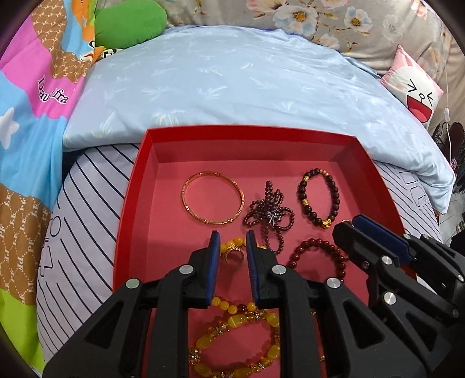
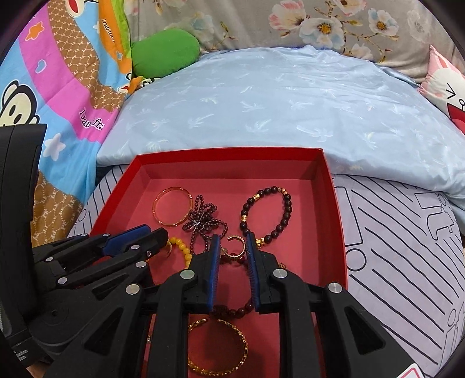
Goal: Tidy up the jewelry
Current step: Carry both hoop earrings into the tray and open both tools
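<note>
A red tray (image 1: 136,186) (image 2: 337,203) on the bed holds jewelry: a gold bangle (image 1: 212,197) (image 2: 173,206), a tangled dark bead strand (image 1: 270,215) (image 2: 203,221), a dark bracelet with gold beads (image 1: 318,197) (image 2: 268,212), a red bead bracelet (image 1: 316,253), yellow bead bracelets (image 1: 235,343) and a second gold bangle (image 2: 218,346). My left gripper (image 1: 232,247) is open over a small gold piece (image 1: 232,254). My right gripper (image 2: 232,250) is open around a gold ring (image 2: 234,247). Each gripper also shows in the other's view, the right (image 1: 377,250) and the left (image 2: 116,247).
The tray lies on a striped lilac sheet (image 1: 87,221) (image 2: 407,247). A light blue quilt (image 1: 232,81) lies behind it. A colourful cartoon blanket (image 1: 35,101) and green plush (image 1: 130,23) are at the left, a pink cushion (image 1: 412,87) at the right.
</note>
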The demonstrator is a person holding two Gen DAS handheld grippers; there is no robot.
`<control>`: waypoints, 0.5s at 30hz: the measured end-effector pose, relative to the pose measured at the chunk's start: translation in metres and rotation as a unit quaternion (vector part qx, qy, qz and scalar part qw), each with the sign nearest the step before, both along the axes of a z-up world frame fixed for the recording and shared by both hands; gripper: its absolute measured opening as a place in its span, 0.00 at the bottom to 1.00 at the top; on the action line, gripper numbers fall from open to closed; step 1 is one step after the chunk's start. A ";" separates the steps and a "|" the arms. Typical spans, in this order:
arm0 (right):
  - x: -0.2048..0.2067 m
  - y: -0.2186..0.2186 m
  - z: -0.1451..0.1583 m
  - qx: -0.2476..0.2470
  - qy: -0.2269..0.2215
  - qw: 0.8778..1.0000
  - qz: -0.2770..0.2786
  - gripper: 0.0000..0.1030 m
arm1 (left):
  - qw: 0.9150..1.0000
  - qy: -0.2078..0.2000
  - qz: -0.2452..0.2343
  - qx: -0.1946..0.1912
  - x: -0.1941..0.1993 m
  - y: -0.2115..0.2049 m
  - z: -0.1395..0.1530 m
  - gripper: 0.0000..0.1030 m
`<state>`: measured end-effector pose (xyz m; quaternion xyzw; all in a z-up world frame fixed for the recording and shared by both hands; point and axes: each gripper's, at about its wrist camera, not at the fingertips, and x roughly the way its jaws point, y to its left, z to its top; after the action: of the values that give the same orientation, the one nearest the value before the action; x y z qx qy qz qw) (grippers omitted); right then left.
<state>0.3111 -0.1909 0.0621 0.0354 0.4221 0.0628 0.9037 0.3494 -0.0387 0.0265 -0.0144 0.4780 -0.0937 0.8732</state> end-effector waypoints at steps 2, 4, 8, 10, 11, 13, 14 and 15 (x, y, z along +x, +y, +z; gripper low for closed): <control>0.001 -0.001 -0.001 0.004 0.001 1.000 -0.001 0.19 | 1.000 0.002 0.002 -0.001 0.000 0.000 -0.001 0.25; 0.000 0.000 -0.001 0.001 0.001 1.000 -0.004 0.20 | 1.000 -0.001 0.005 0.004 -0.001 0.000 0.000 0.28; -0.003 0.000 -0.001 -0.001 0.001 1.000 -0.007 0.20 | 1.000 -0.004 0.007 0.010 -0.001 -0.001 0.002 0.29; -0.004 0.000 0.000 -0.001 0.001 1.000 -0.008 0.20 | 1.000 -0.004 0.008 0.010 -0.002 -0.001 0.003 0.30; -0.005 -0.001 0.000 -0.001 0.001 1.000 -0.008 0.20 | 1.000 -0.005 0.008 0.010 -0.003 -0.001 0.003 0.30; -0.007 -0.001 0.001 0.001 0.001 1.000 -0.009 0.20 | 1.000 -0.007 0.007 0.012 -0.005 -0.001 0.005 0.30; -0.007 -0.001 0.002 0.001 0.001 1.000 -0.009 0.20 | 1.000 -0.009 0.007 0.013 -0.005 -0.001 0.006 0.30; -0.009 -0.001 0.003 0.001 0.001 1.000 -0.010 0.20 | 1.000 -0.010 0.007 0.014 -0.007 -0.001 0.007 0.30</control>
<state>0.3024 -0.1923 0.0647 0.0406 0.4225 0.0547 0.9038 0.3424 -0.0399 0.0335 -0.0049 0.4706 -0.0812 0.8786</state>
